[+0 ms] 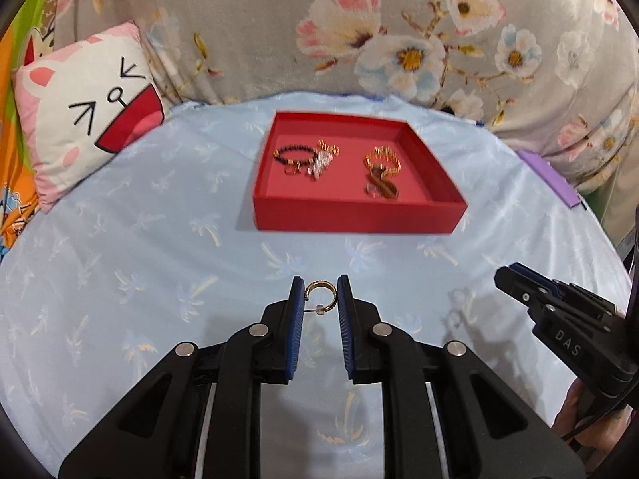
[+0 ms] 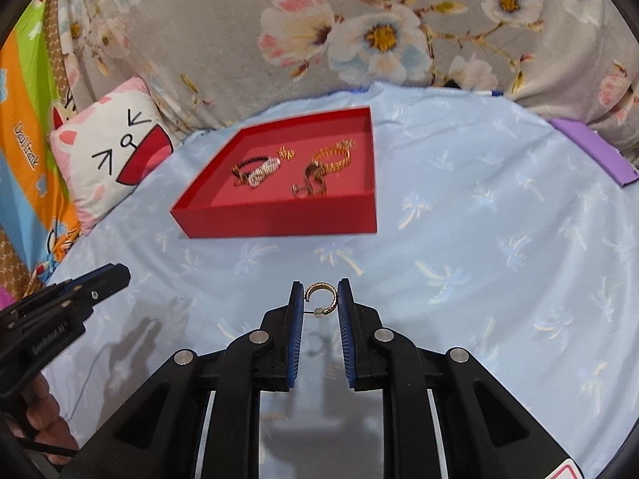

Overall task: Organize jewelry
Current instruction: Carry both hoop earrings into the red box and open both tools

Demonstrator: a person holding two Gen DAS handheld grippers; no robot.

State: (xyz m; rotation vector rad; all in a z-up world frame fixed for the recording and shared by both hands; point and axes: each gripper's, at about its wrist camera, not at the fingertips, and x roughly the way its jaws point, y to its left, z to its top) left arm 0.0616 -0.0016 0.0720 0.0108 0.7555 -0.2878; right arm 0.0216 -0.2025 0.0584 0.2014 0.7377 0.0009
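My left gripper (image 1: 320, 289) is shut on a small gold hoop earring (image 1: 320, 294), pinched between its blue pads above the light blue cloth. My right gripper (image 2: 320, 291) is shut on a matching gold hoop earring (image 2: 322, 297) in the same way. Ahead stands a red tray (image 1: 351, 221) holding a black bead bracelet (image 1: 290, 153), a silvery piece (image 1: 320, 163), a gold chain bracelet (image 1: 384, 158) and a brown piece (image 1: 384, 185). From the right wrist, the tray (image 2: 279, 221) lies ahead and to the left. Each gripper shows in the other's view: the right gripper (image 1: 505, 277), the left gripper (image 2: 118, 273).
A cat-face pillow (image 1: 88, 107) leans at the back left. A grey floral blanket (image 1: 359, 20) rises behind the tray. A purple flat object (image 1: 549, 177) lies at the cloth's right edge. Open blue cloth (image 2: 499, 239) stretches between the grippers and the tray.
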